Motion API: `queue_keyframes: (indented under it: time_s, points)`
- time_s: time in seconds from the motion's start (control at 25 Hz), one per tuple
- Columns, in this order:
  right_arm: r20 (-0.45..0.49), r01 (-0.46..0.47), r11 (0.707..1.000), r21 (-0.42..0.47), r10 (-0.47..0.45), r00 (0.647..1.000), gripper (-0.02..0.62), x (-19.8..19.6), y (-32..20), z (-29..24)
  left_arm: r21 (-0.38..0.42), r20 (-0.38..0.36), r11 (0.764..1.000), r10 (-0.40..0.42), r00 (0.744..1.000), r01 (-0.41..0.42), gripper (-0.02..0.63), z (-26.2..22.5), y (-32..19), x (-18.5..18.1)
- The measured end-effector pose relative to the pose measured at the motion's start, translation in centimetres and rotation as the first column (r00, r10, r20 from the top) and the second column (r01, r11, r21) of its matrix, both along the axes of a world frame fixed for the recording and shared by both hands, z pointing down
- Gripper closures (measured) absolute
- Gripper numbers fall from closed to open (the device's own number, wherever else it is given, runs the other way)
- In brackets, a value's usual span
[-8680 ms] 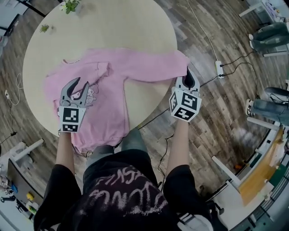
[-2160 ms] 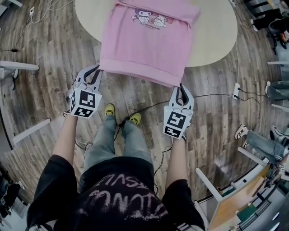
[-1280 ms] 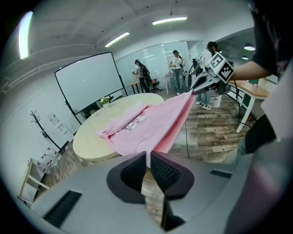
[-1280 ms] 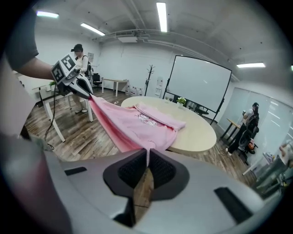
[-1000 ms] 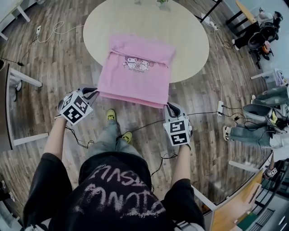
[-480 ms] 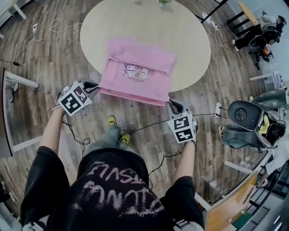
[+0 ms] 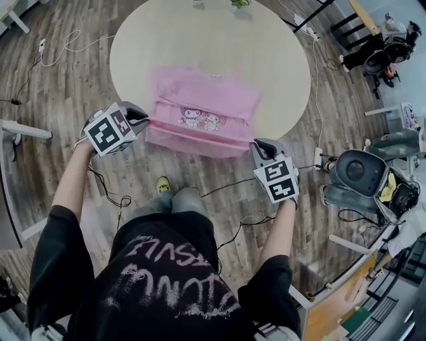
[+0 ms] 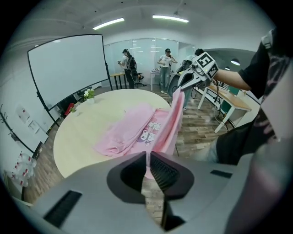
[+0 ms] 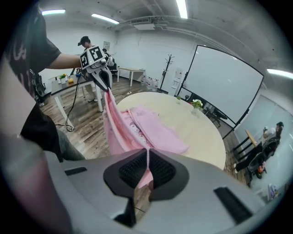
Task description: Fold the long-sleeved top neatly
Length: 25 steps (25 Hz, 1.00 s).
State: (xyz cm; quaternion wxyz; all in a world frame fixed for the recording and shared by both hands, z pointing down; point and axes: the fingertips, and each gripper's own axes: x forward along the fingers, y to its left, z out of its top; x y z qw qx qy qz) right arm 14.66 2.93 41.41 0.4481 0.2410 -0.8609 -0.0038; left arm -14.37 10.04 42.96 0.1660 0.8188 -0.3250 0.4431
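Note:
The pink long-sleeved top (image 7: 203, 110) lies folded on the round beige table (image 7: 200, 40), its cartoon print facing up. Its near hem is stretched taut at the table's front edge between my two grippers. My left gripper (image 7: 144, 121) is shut on the hem's left corner, and pink cloth shows between its pads (image 8: 147, 165). On the right corner my right gripper (image 7: 257, 144) is shut, with cloth pinched in its pads (image 9: 147, 165). The left gripper view shows the top (image 8: 132, 130) running to the right gripper (image 8: 182, 84). In the right gripper view the top (image 9: 153, 130) leads to the left gripper (image 9: 104, 77).
A small potted plant (image 7: 241, 3) stands at the table's far edge. A power strip (image 7: 318, 157) and cables lie on the wood floor to the right, beside a grey chair (image 7: 356, 173). A whiteboard (image 8: 68, 68) and standing people (image 8: 165, 64) are beyond the table.
Both grippers have carried the hem up toward the table's front edge. The part of the top hanging off the table has shortened.

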Motion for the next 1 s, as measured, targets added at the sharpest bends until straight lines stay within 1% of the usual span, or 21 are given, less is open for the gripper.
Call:
queue_keyframes:
  time_s: [0.32, 0.6, 0.84, 1.0]
  points:
    - [-0.011, 0.056, 0.998, -0.018, -0.056, 0.998, 0.575, -1.7, -6.7, -0.8, -0.051, 0.002, 0.999, 0.017, 1.000, -0.017, 0.571, -0.8, -6.1, -1.5]
    - [-0.009, 0.115, 0.992, -0.055, -0.116, 0.993, 0.575, -2.6, -13.9, 0.5, -0.104, 0.007, 0.994, -0.012, 1.000, 0.012, 0.571, 0.0, -12.5, -2.2]
    - [-0.026, 0.179, 0.976, -0.124, -0.183, 0.983, 0.575, -3.7, -20.5, 3.3, -0.174, 0.042, 0.984, -0.039, 0.998, 0.046, 0.570, 2.4, -18.8, -2.8]
    - [-0.027, 0.211, 0.961, -0.177, -0.219, 0.975, 0.574, -5.0, -23.6, 6.1, -0.215, 0.064, 0.973, -0.068, 0.996, 0.081, 0.569, 5.0, -21.7, -3.6]
